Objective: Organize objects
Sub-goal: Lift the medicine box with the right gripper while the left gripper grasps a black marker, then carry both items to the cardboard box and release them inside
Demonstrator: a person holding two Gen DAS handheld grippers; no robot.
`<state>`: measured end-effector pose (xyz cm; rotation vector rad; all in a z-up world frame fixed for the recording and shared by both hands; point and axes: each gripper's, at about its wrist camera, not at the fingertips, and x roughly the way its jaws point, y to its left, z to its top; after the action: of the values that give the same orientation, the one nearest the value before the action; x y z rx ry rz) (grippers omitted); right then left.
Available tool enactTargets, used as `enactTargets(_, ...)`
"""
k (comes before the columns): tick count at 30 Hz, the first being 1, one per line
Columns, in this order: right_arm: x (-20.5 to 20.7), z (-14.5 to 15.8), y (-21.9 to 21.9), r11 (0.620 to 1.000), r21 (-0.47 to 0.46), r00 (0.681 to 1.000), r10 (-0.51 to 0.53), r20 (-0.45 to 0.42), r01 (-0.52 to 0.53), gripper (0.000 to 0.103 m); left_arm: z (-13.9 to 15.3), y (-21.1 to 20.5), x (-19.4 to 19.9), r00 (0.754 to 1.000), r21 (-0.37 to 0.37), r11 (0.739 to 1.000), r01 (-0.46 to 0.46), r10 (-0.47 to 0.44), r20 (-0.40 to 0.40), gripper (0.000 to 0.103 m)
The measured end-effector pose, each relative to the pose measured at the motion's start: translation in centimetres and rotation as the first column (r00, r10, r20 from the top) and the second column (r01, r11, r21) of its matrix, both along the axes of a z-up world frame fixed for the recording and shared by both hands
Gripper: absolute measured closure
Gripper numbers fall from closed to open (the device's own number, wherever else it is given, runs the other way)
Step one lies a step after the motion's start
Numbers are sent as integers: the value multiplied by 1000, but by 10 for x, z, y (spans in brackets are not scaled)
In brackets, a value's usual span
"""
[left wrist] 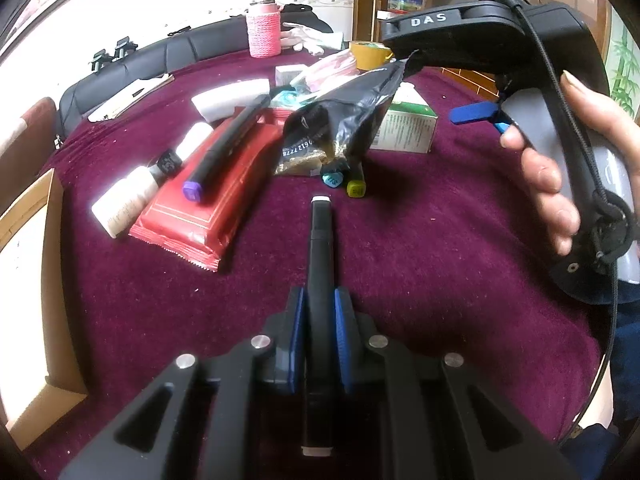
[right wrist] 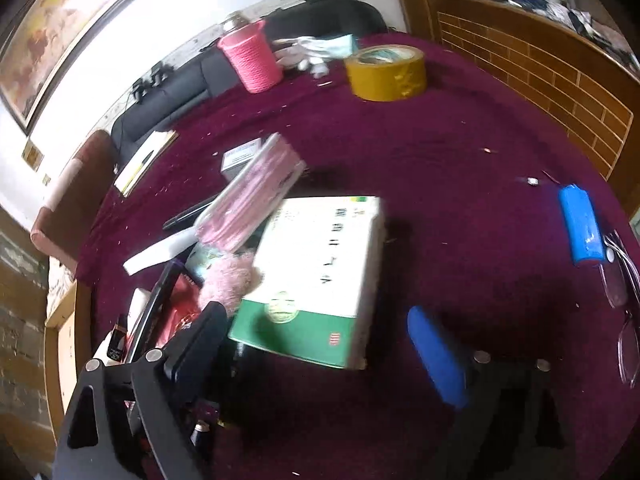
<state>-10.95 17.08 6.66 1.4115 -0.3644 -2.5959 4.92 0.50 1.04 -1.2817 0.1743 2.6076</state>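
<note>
My left gripper (left wrist: 320,300) is shut on a black marker with a white cap (left wrist: 321,232), held low over the maroon table (left wrist: 400,240). My right gripper (right wrist: 320,344) is open, its blue pads wide apart above a green and white box (right wrist: 316,272); it also shows in the left wrist view (left wrist: 478,114). A black foil bag (left wrist: 344,120) hangs touching the right gripper's body. A purple-capped marker (left wrist: 220,152) lies on a red packet (left wrist: 208,192). Two more marker caps (left wrist: 344,184) peek from under the bag.
A pink yarn-covered bottle (right wrist: 252,56) and a yellow tape roll (right wrist: 386,72) stand at the back. A blue cylinder (right wrist: 582,226) and glasses (right wrist: 624,320) lie at the right. A cardboard box (left wrist: 28,300) sits left of the table. A white tube (left wrist: 128,200) lies beside the red packet.
</note>
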Motion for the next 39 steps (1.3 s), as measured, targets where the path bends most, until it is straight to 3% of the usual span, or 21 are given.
enactTargets(5,-9,-14,-38,975,222,1000,5,8,-6,8,0,2,-1,1000,-6,1000,-4,4,-1,88)
enactTargets(7,-18,-25,-39,968,249,1000,3,27,-10,12,0,1,-1,1000,-3,1000,-6,6,-1,88)
enactTargets(9,-20,-27,-26,979,205,1000,-16,8,14,24,0,1,-1,1000,-1,1000,-6,6,-1,88)
enactTargets(11,-18,-23,-10,981,191,999,-29,-16,31,27,0,1,-1,1000,7,1000,-6,6,-2,88)
enactTargets(15,5,-19,26,999,31,999,-32,-16,33,29,0,-3,-3,1000,35,999,-15,15,0,89)
enactTargets(20,45,-13,48,994,-108,999,14,-36,-17,28,2,-9,-5,1000,100,995,-22,21,11,89)
enactTargets(29,71,22,46,989,-141,987,27,-156,-50,28,24,-26,4,996,140,988,-66,74,-47,89)
enactTargets(39,92,48,17,983,-136,972,93,-216,-124,28,47,-58,23,970,111,980,-165,182,-160,89)
